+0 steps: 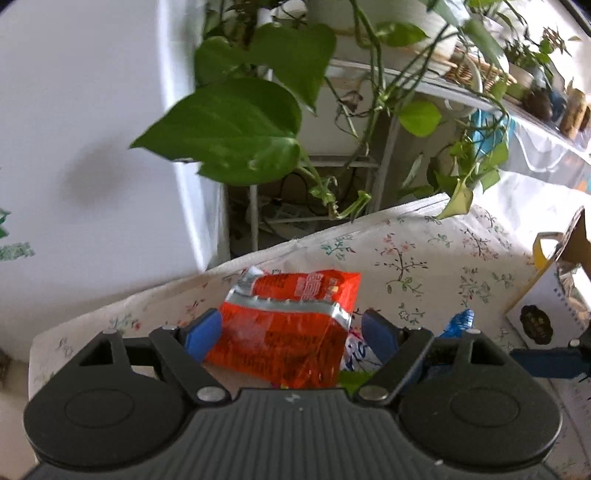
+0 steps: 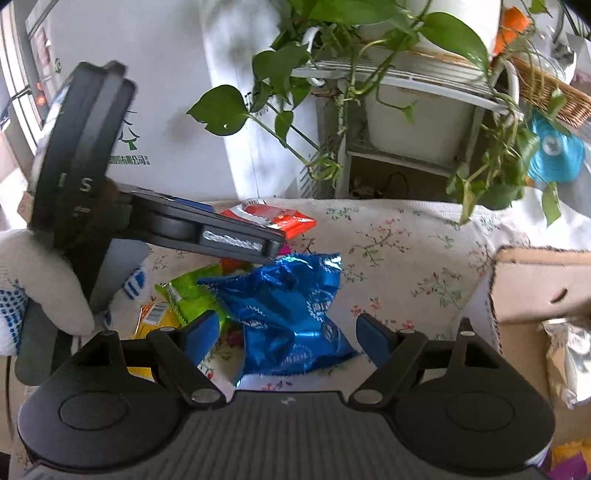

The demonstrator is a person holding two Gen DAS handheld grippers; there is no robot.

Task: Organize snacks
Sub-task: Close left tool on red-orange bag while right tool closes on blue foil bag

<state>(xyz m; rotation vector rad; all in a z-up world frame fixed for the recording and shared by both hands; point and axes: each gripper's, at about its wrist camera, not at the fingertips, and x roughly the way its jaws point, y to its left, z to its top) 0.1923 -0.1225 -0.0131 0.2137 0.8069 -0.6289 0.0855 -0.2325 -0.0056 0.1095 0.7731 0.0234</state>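
left gripper: jaws apart, straddling red snack packet, no clear contact
right gripper: jaws apart over blue snack packet

I see bright, soft daylight in both views, strongest at upper right, where the white pot washes out. Leaves cast faint shadows on the wall. Fisheye bending and dark corners frame everything; the gloved hand smears.

Floral tablecloth — snack packets, cardboard box.
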